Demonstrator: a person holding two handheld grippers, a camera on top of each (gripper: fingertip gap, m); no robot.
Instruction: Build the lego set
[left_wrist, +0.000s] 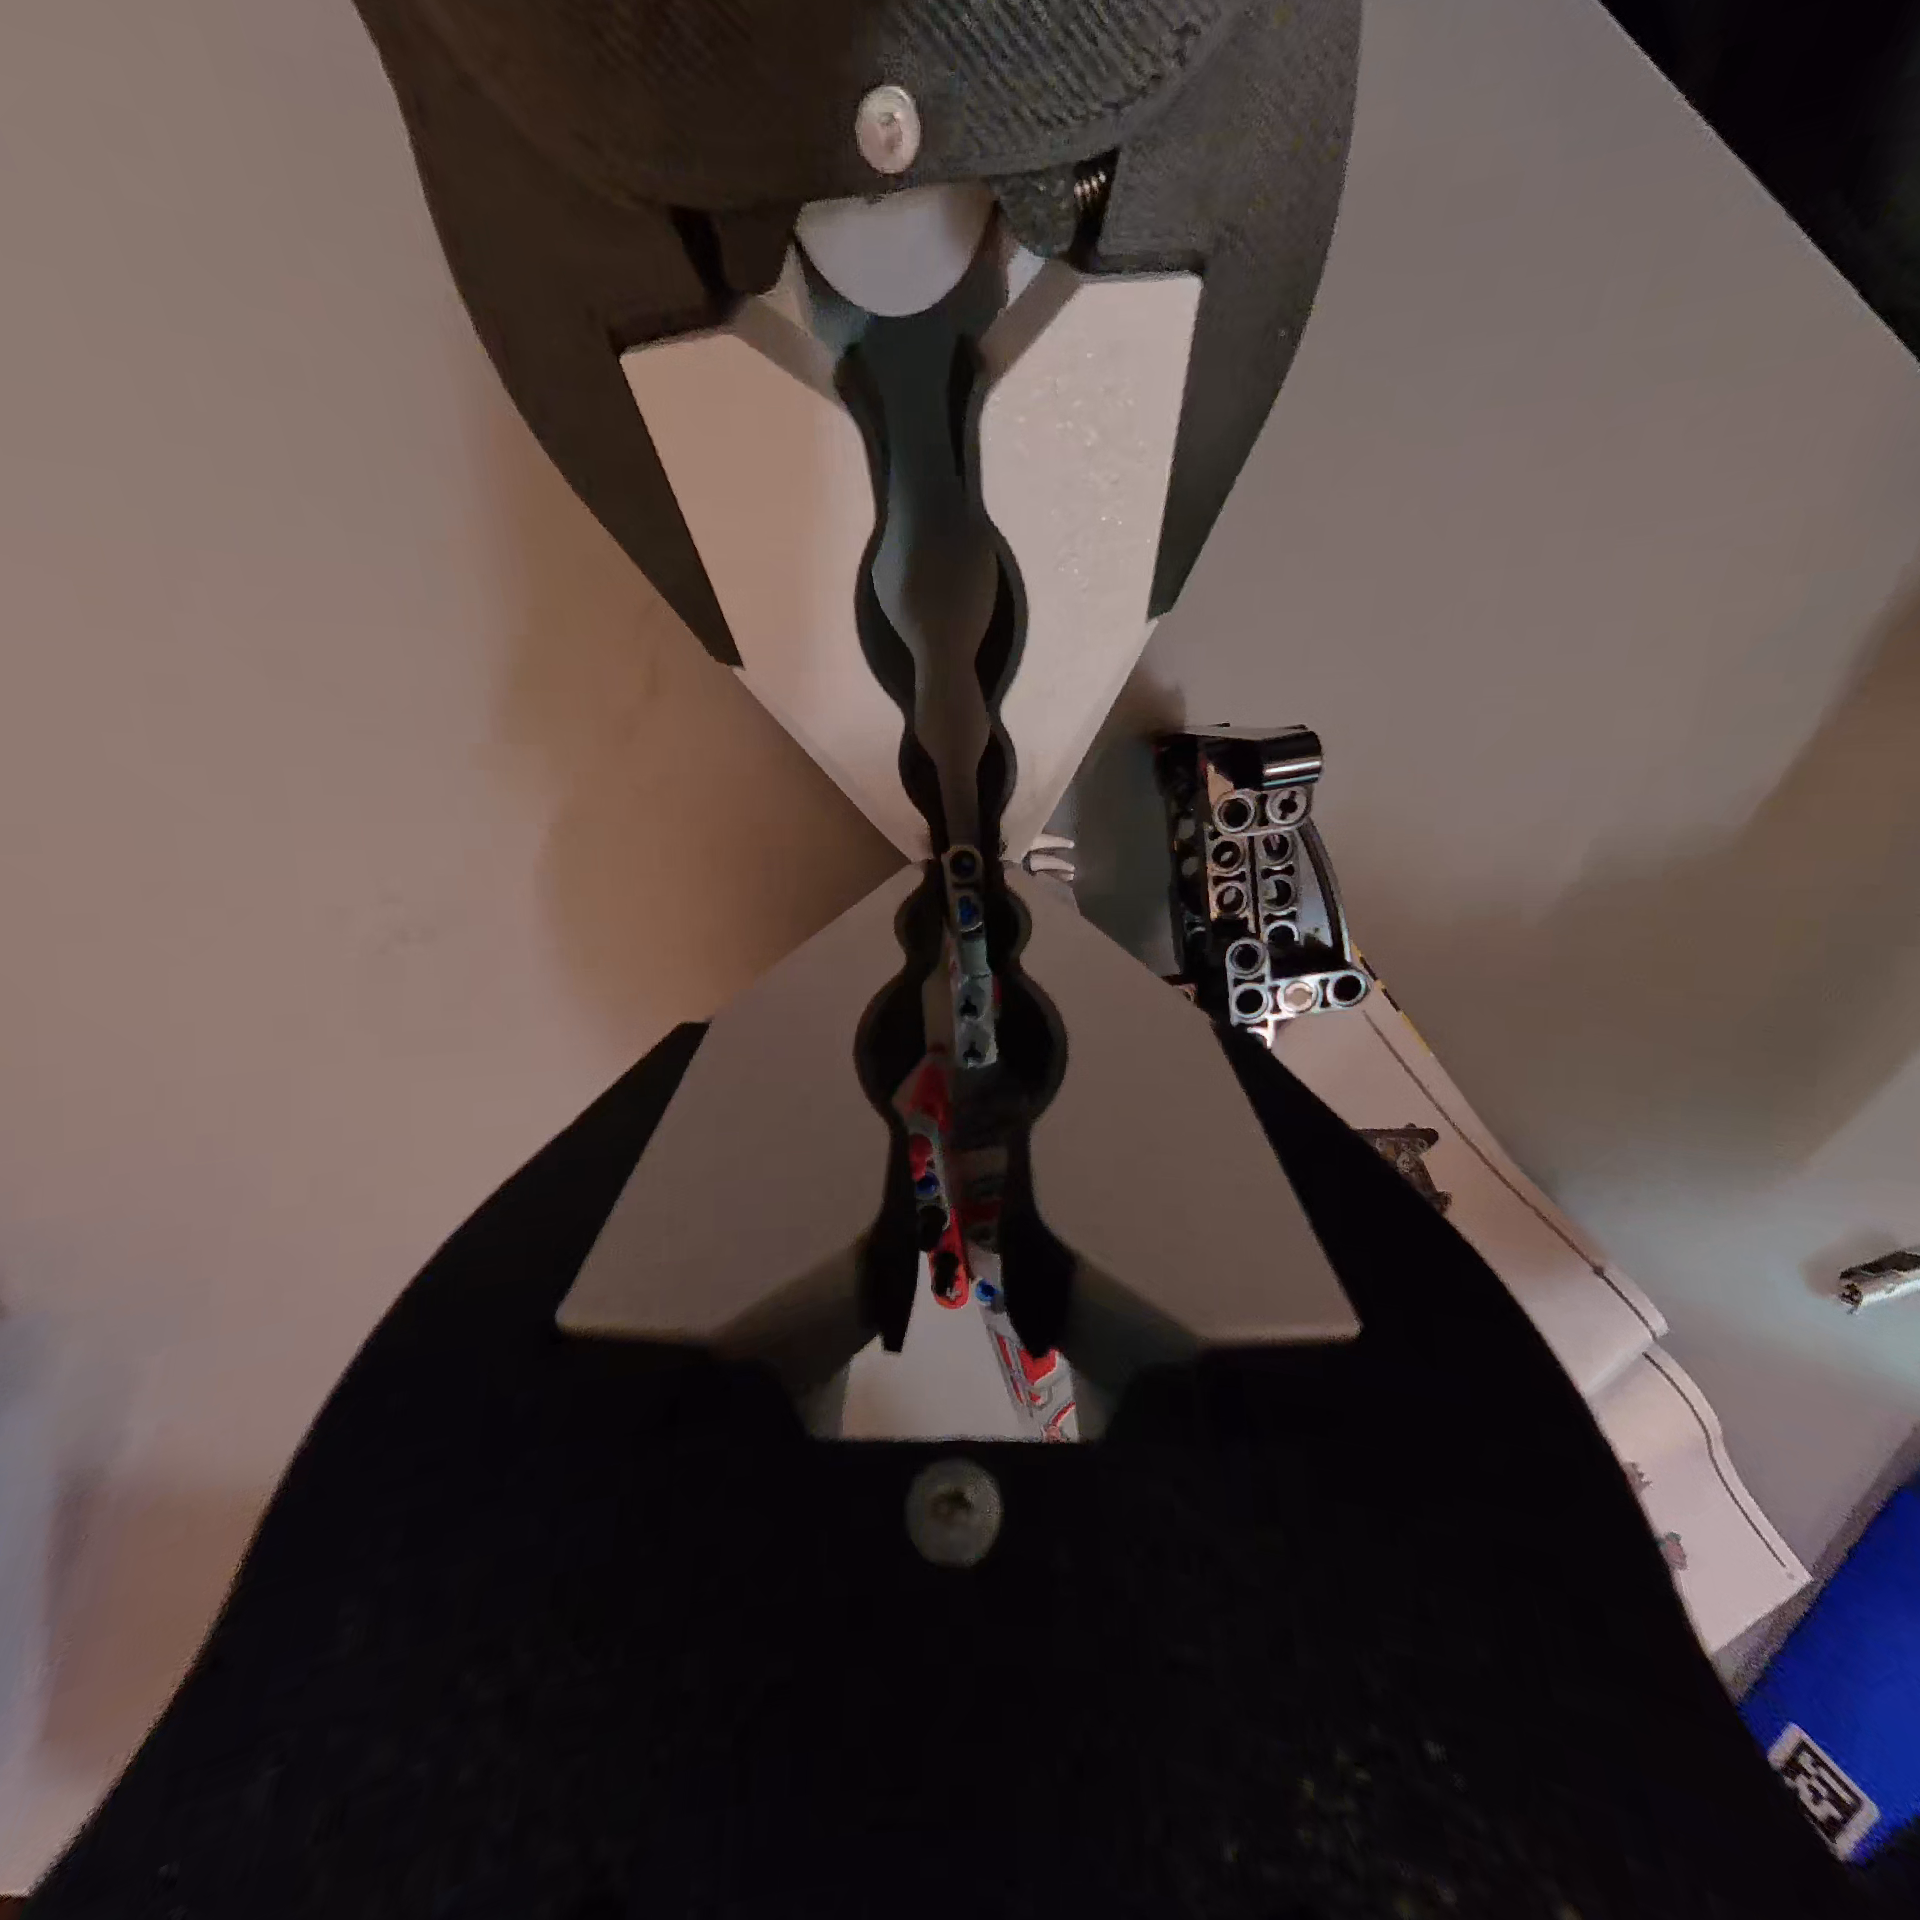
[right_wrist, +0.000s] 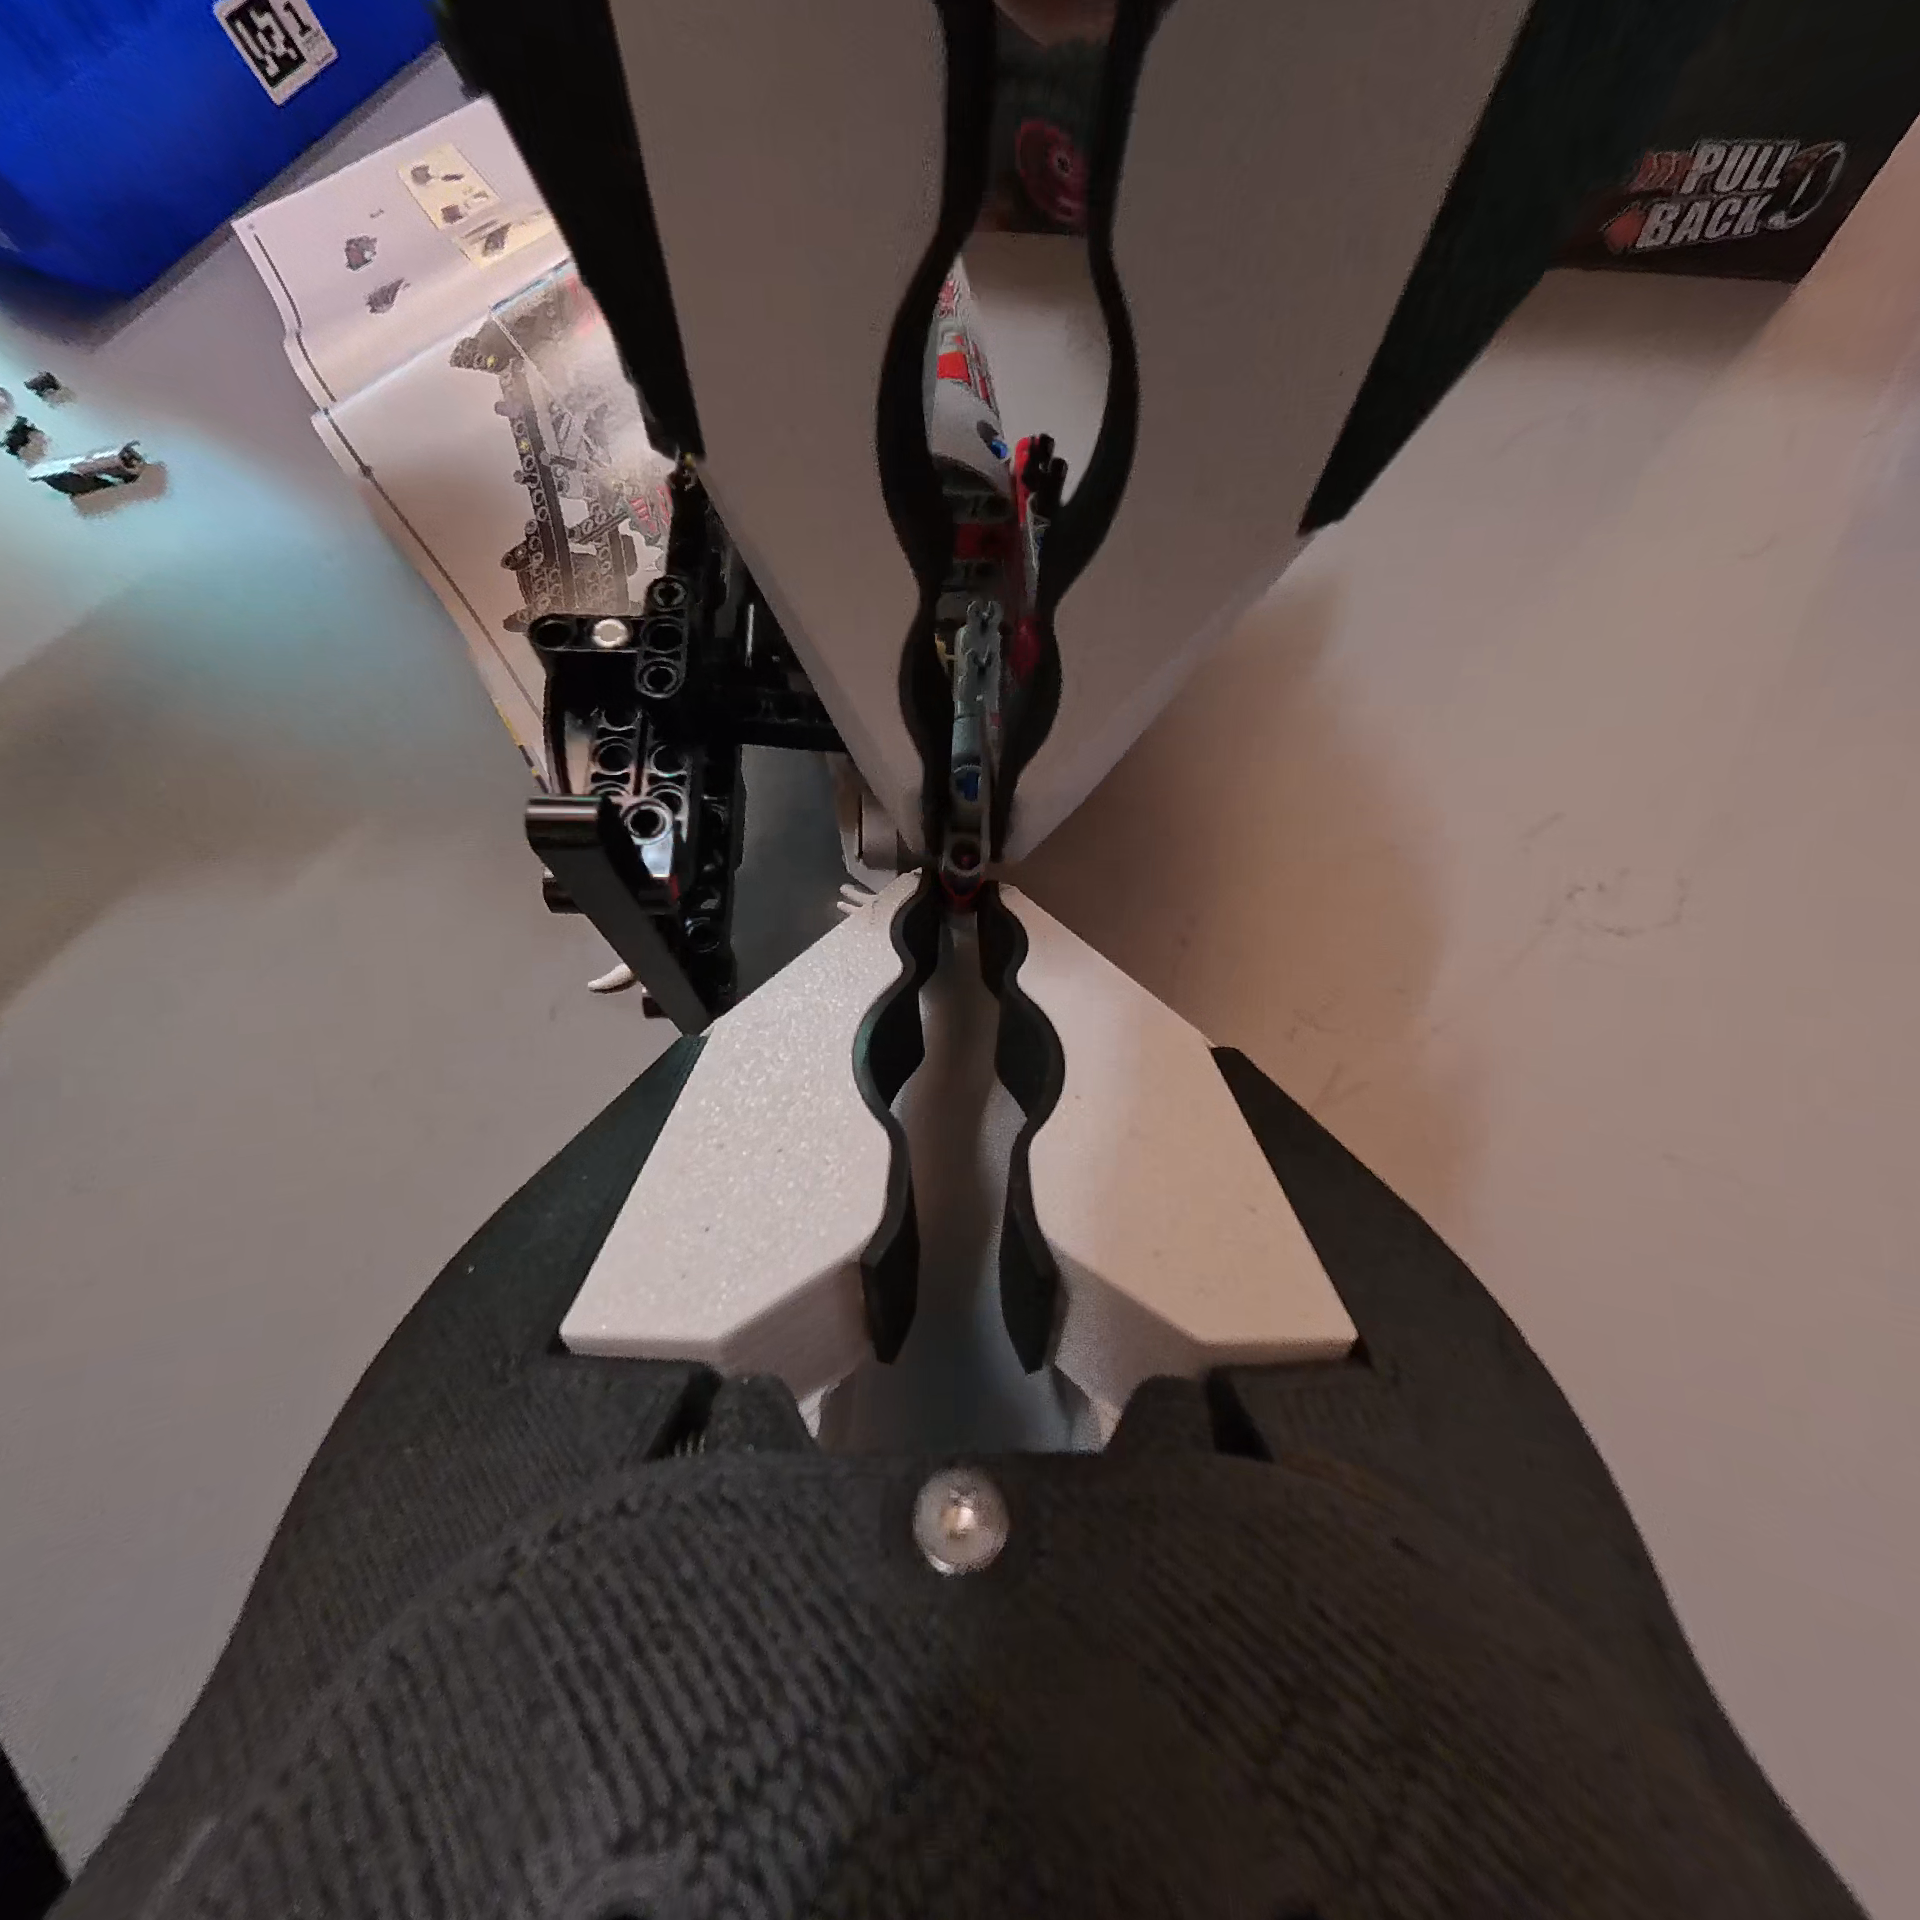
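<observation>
My two grippers meet tip to tip above the white table. My left gripper (left_wrist: 961, 888) is shut on a red, white and grey lego assembly (left_wrist: 940, 1195), whose thin grey beam (left_wrist: 971, 977) sticks out forward between the fingers. My right gripper (right_wrist: 961, 883) comes from the opposite side and is shut on the far end of that grey beam (right_wrist: 971, 748). The red and white part (right_wrist: 987, 499) shows deep between the left fingers in the right wrist view. A black lego frame (left_wrist: 1257, 904) stands on the table just beside the fingertips (right_wrist: 644, 748).
An open instruction booklet (right_wrist: 447, 343) lies under and behind the black frame. A blue bin (right_wrist: 125, 135) stands past it. Small loose pieces (right_wrist: 88, 468) lie on the table (right_wrist: 260, 1039). The dark lego box (right_wrist: 1714, 208) stands at the far right. The tips of both grippers are at nearly the same place.
</observation>
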